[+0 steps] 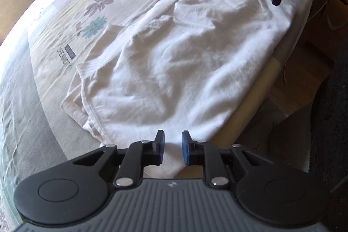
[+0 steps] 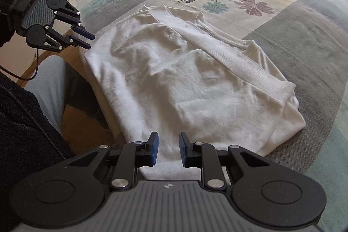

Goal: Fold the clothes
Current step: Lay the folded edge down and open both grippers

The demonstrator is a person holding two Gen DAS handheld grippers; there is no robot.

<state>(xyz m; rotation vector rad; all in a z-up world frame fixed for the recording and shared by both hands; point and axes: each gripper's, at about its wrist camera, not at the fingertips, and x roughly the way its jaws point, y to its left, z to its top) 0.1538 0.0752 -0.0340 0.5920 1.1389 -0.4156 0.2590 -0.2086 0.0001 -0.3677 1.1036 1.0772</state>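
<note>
White T-shirt (image 1: 174,53) lay half-folded on the bedspread (image 1: 43,84). Left gripper (image 1: 173,145) and right gripper (image 2: 168,148), jaws spread and empty, should each pinch a near corner evenly.

A patchwork bedspread (image 1: 50,62) in pale green, grey and cream covered the bed, printed with a purple flower (image 2: 254,6), a teal flower (image 2: 215,7) and a small dark logo (image 1: 70,51). Beyond the bed edge lay wooden floor (image 2: 80,129).
</note>
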